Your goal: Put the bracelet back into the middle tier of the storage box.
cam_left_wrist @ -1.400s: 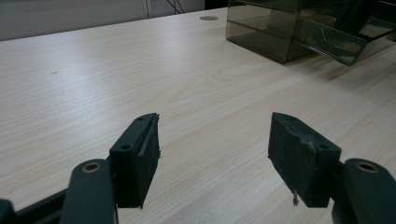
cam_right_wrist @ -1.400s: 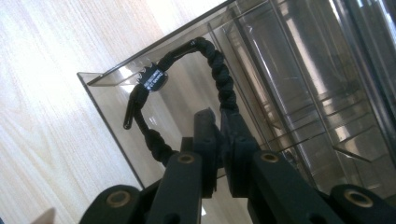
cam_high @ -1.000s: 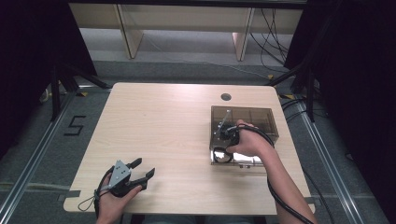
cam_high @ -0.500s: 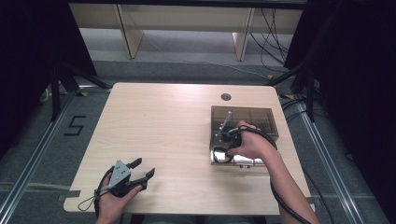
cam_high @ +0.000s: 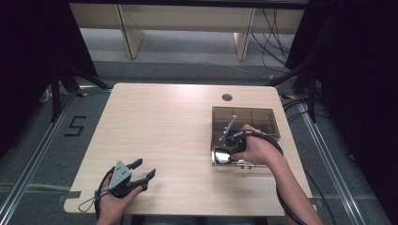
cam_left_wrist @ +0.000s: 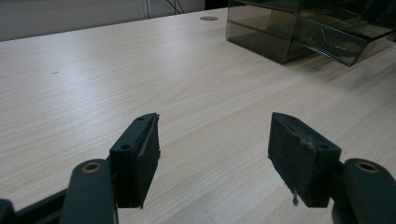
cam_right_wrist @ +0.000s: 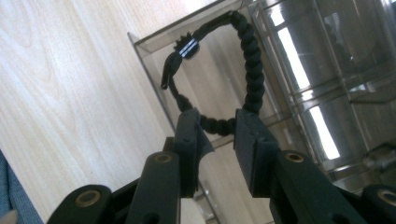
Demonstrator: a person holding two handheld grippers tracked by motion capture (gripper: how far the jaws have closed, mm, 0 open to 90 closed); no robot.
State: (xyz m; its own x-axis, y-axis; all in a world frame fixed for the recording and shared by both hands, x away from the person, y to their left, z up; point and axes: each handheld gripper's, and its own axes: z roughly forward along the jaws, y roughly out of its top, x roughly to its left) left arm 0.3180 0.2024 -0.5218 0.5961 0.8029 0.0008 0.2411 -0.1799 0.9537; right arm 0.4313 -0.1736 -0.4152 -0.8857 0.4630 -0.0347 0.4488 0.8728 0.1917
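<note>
Fingers of right gripper clamped on a black braided bracelet, its loop hanging over the smoked clear organizer box at 3 o'clock on the worktop. Left gripper fingers spread wide, holding nothing, resting at 7 o'clock, well apart from the box.
</note>
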